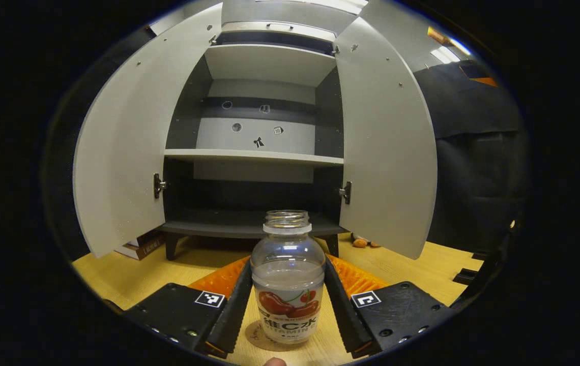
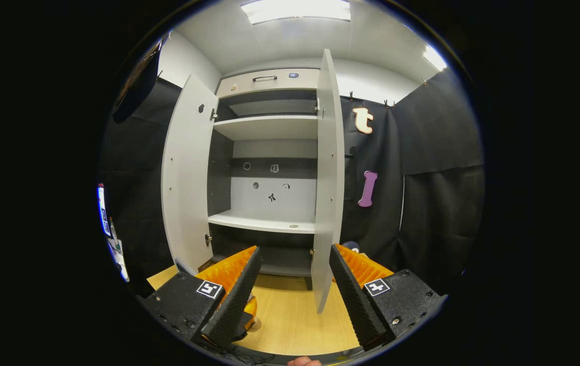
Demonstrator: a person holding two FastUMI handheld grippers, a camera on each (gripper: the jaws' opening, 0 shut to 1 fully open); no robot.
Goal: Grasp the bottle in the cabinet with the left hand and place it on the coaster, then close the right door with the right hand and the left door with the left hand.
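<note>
Hidden: coaster (image 1: 258,339) mostly under the bottle (image 1: 288,284).
Left gripper (image 1: 288,300): level, fingers flank the bottle; contact unclear.
Right gripper (image 2: 294,295): spread, empty, facing right door (image 2: 328,203).

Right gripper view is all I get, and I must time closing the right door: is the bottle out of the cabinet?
Observer: Yes. In the left gripper view the bottle stands upright on the table, in front of the cabinet.
Operator: Is it on the coaster?
Observer: Its base sits on the round coaster.
Operator: Is the left gripper off it?
Observer: No. The left gripper has a finger against each side of the bottle.
</note>
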